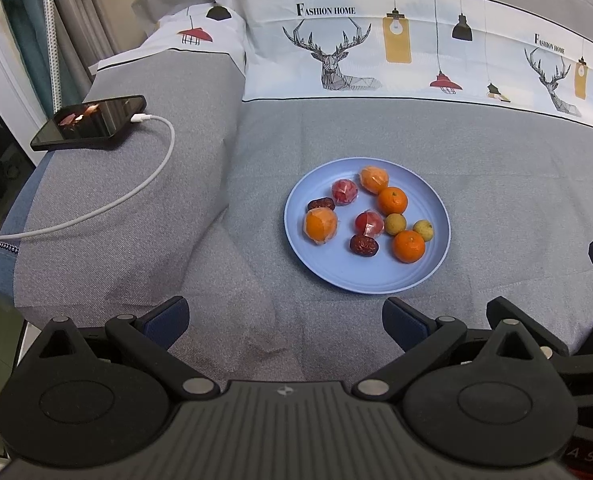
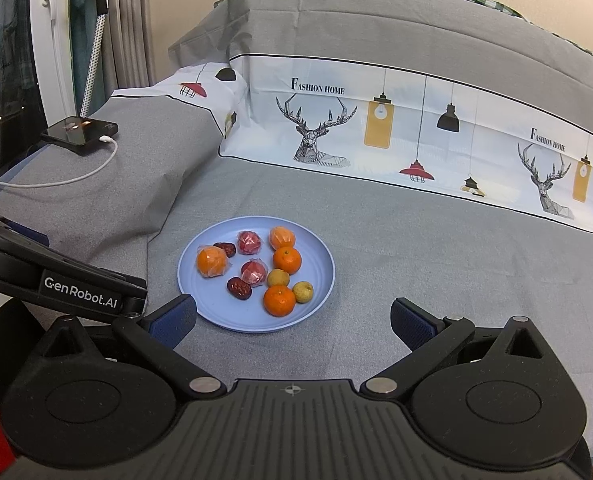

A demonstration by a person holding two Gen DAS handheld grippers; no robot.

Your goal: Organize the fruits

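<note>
A light blue plate (image 1: 328, 272) (image 2: 320, 256) lies on the grey bed cover. It holds several fruits: bare mandarins (image 1: 408, 246) (image 2: 279, 300), plastic-wrapped oranges (image 1: 320, 225) (image 2: 211, 262), wrapped red fruits (image 1: 344, 192) (image 2: 253, 272), dark red dates (image 1: 363, 245) (image 2: 239, 288) and small yellow-green fruits (image 1: 395, 224) (image 2: 303, 292). My left gripper (image 1: 285, 322) is open and empty, short of the plate's near rim. My right gripper (image 2: 293, 322) is open and empty, just short of the plate's near right rim. The left gripper's body (image 2: 56, 280) shows at the left of the right wrist view.
A black phone (image 1: 90, 122) (image 2: 81, 130) with a white charging cable (image 1: 144, 184) lies on a raised grey pillow at the left. A printed pillow with deer and lamps (image 1: 376, 44) (image 2: 376, 132) runs along the back. The bed's left edge (image 1: 0, 268) drops off.
</note>
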